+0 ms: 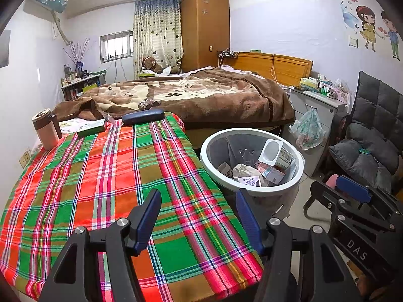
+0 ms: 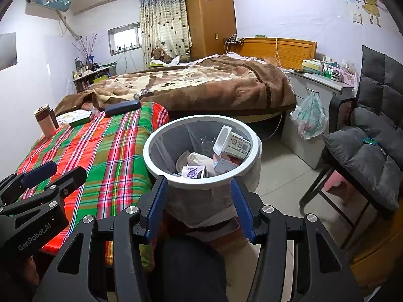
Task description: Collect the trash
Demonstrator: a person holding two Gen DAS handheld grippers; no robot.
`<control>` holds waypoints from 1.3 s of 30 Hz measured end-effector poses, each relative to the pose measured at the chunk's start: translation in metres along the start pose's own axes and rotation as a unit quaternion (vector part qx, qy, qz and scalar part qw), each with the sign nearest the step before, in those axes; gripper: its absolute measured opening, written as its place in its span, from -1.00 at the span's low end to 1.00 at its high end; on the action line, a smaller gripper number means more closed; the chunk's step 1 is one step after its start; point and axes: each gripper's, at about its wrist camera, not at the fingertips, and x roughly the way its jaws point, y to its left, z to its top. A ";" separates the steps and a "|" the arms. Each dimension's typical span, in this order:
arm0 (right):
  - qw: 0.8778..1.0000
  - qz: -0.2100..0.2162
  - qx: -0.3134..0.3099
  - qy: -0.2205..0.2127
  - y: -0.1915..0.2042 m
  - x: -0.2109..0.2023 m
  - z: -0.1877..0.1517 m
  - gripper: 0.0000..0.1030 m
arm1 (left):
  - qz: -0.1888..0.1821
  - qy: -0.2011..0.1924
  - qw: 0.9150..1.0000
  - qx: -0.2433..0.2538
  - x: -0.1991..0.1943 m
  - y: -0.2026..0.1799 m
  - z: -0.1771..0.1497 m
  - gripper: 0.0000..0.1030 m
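A round white trash bin [image 1: 216, 168] [image 2: 153, 166] stands on the floor beside the table with the plaid cloth [image 1: 105, 176] [image 2: 100, 151]. It holds a white yogurt cup [image 1: 270, 151] [image 2: 223, 138], small cartons [image 2: 192, 171] and crumpled paper [image 1: 243, 170]. My left gripper [image 1: 199, 201] is open and empty above the near right part of the table. My right gripper [image 2: 199, 186] is open and empty, just in front of the bin's near rim. Each gripper shows at the edge of the other's view.
At the table's far end lie a dark case [image 1: 143, 117], a green box [image 1: 90, 127] and a brown tumbler [image 1: 46, 128]. Behind are a bed [image 1: 201, 93], a grey cabinet with a hanging plastic bag [image 1: 308, 128], and a padded chair [image 1: 372, 136] on the right.
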 end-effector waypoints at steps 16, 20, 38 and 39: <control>1.000 0.001 -0.002 -0.001 0.003 -0.001 0.002 0.03 | -0.001 0.000 1.000 0.000 0.000 0.000 0.000 0.19; 1.000 0.001 -0.002 -0.001 0.004 -0.001 0.002 0.03 | -0.001 0.000 1.000 -0.001 0.000 0.001 0.000 0.19; 1.000 0.002 -0.003 -0.002 0.005 -0.002 0.001 0.03 | -0.002 0.001 1.000 -0.002 0.000 0.001 -0.001 0.19; 1.000 0.003 -0.003 -0.002 0.005 -0.002 0.001 0.03 | -0.002 0.001 1.000 -0.002 0.000 0.001 -0.001 0.19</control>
